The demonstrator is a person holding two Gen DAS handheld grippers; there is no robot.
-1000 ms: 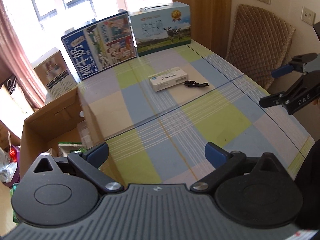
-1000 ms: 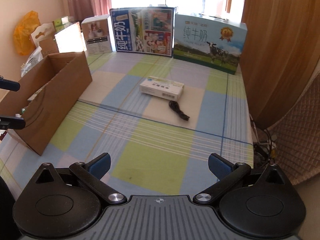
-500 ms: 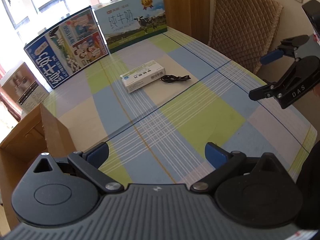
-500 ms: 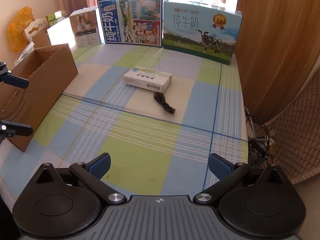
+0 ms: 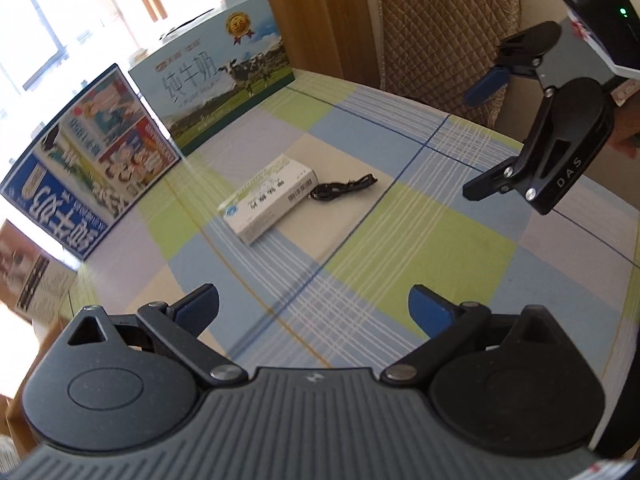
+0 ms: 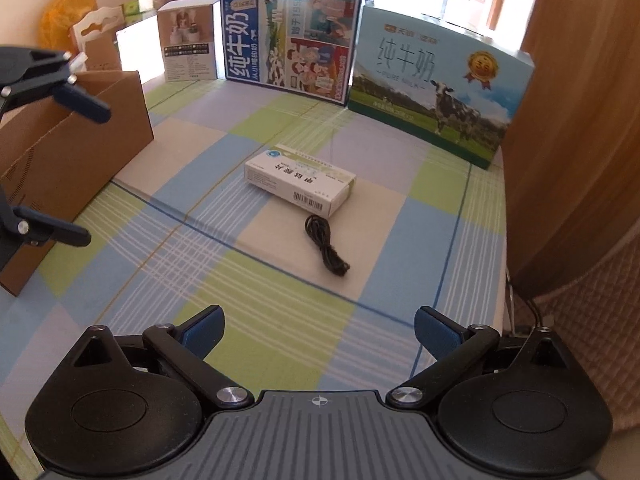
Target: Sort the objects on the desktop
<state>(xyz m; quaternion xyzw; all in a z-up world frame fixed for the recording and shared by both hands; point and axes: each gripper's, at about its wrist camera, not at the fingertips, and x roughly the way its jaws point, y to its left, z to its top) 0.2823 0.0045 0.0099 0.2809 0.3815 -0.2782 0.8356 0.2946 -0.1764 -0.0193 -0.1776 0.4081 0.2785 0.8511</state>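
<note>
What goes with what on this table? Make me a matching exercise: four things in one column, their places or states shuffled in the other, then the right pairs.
Things
1. white medicine box
2. black cable
3. cardboard box
4. cow milk carton

Places or states
A. stands upright at the far edge of the table, beside the wooden panel
B. lies flat in the middle of the checked tablecloth
C. lies bunched just in front of the white box, on the near side in the right wrist view
D. stands open-topped at the table's left side

Pairs: 1-B, 2-C, 3-D, 4-A
</note>
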